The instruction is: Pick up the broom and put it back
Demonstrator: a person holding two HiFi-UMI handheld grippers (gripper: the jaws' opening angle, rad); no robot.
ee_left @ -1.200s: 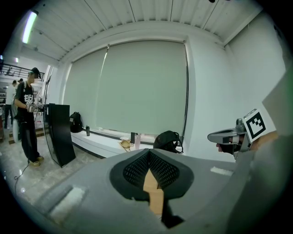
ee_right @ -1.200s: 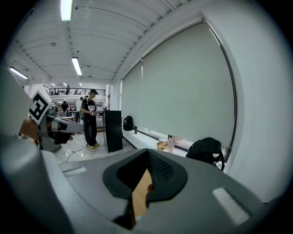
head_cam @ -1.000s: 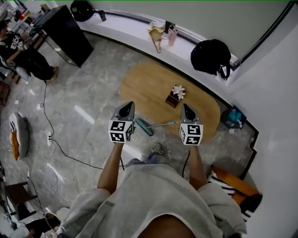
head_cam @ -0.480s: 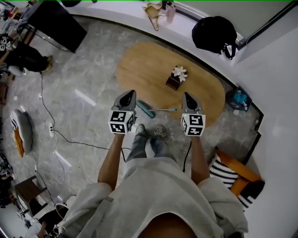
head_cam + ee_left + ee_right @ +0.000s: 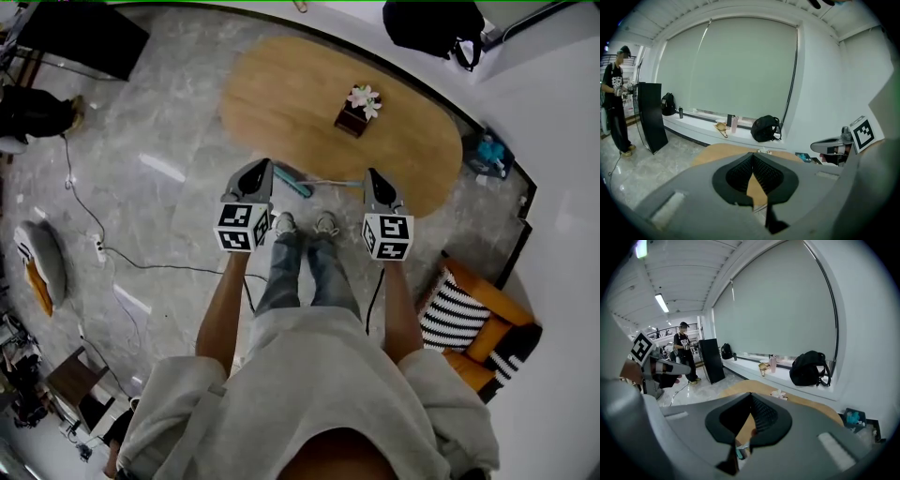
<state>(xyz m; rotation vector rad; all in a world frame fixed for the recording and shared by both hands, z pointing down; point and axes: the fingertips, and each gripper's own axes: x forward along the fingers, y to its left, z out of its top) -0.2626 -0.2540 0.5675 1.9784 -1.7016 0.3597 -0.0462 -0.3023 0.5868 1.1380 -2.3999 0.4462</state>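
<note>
Visibly, square markers (image 5: 244,228) face up on left gripper (image 5: 265,162) and right gripper (image 5: 373,172).

Shows a grey veined stone floor (image 5: 169,122), with a black cable (image 5: 159,267) trailing across its left. Holds an oval wooden table (image 5: 281,94) at the far middle. Ends far off in a wide pale roller blind (image 5: 736,65) above a long white ledge (image 5: 693,125). Has a black cabinet (image 5: 650,117) far left, a white wall (image 5: 562,141) right, and an orange chair (image 5: 492,298) near right.
</note>
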